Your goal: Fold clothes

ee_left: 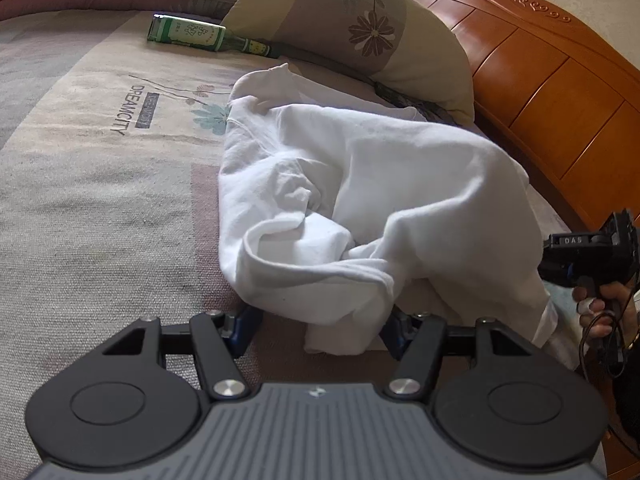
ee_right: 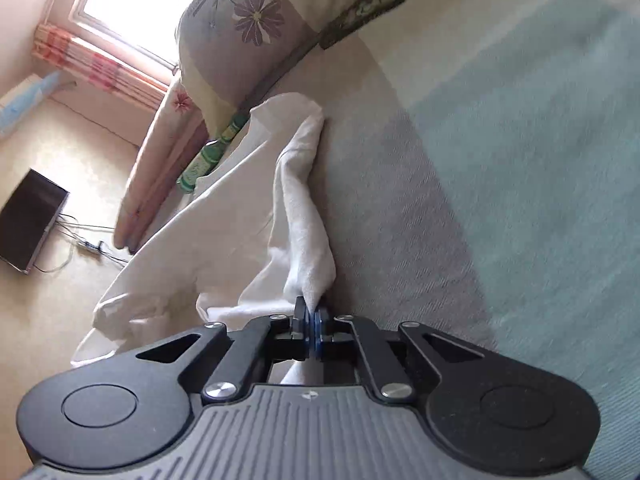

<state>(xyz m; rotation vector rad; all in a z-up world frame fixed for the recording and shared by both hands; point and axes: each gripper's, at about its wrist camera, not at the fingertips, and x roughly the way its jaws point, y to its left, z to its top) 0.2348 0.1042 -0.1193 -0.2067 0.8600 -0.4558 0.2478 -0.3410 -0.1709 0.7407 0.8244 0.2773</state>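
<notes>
A white garment (ee_left: 360,200) lies crumpled on the bed. My left gripper (ee_left: 320,330) is open, its blue-tipped fingers spread either side of the garment's near hanging edge. My right gripper (ee_right: 313,320) is shut on a fold of the white garment (ee_right: 304,216), which stretches away from the fingers toward the pillow. The right gripper also shows in the left wrist view (ee_left: 588,248) at the far right, held by a hand, with cloth draped from it.
A green glass bottle (ee_left: 196,34) lies on the bedspread (ee_left: 100,184) by a floral pillow (ee_left: 360,28). A wooden headboard (ee_left: 540,80) stands at the right. In the right wrist view the bottle (ee_right: 208,156), the pillow (ee_right: 248,32) and the floor (ee_right: 60,160) show.
</notes>
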